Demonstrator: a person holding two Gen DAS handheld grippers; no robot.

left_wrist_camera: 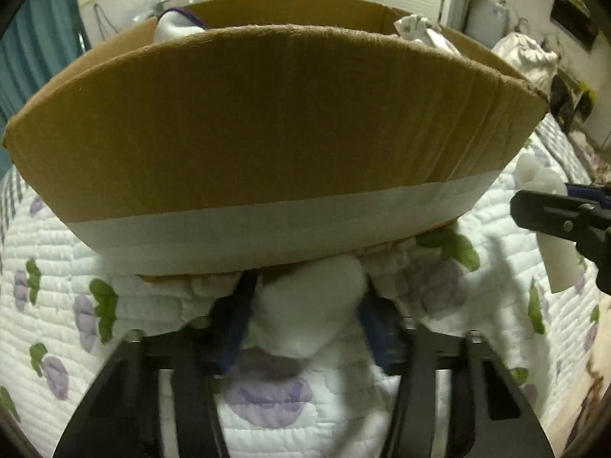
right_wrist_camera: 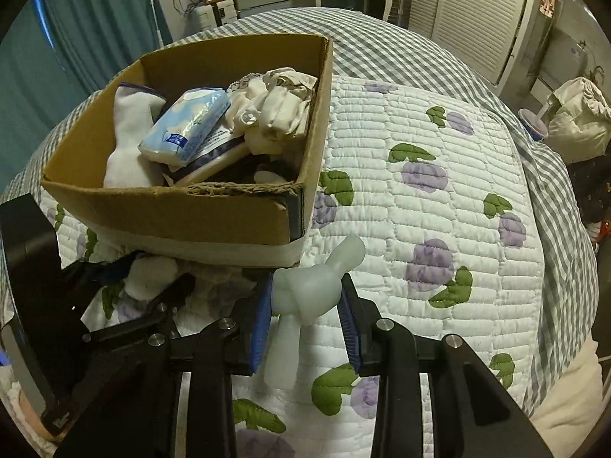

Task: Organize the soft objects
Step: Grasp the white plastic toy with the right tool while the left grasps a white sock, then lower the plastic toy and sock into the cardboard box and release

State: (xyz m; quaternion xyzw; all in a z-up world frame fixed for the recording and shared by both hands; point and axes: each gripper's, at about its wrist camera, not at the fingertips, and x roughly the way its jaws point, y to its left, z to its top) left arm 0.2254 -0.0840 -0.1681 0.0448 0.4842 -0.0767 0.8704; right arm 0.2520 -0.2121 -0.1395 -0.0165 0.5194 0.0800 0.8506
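Soft white bundles are what I have in both tools, down on the bed's flowered quilt (right_wrist_camera: 439,175) right in front of the cardboard box (right_wrist_camera: 214,210); my left gripper (left_wrist_camera: 305,301) has its blue-padded fingers (left_wrist_camera: 235,324) closed in on a white sock-like roll (left_wrist_camera: 309,305), which sits between them just under the box's taped lower edge; the picture is blurred there, so I cannot tell how tightly the pads press; my right gripper (right_wrist_camera: 307,320) grips a pale knotted soft piece (right_wrist_camera: 309,290) between its blue pads, narrowed onto the knot, with one end sticking up toward the box corner and the other hanging down over the quilt; in the left wrist view that same right gripper (left_wrist_camera: 565,221) shows at the right edge with the white piece beside it; the box stands on the quilt with its top open, a band of pale tape round its base; inside it I see a white sock (right_wrist_camera: 130,141) upright at the left, a light blue tissue pack (right_wrist_camera: 187,126) leaning in the middle, and crumpled cream cloth (right_wrist_camera: 275,110) at the right; a grey checked blanket (right_wrist_camera: 412,49) lies beyond the quilt.
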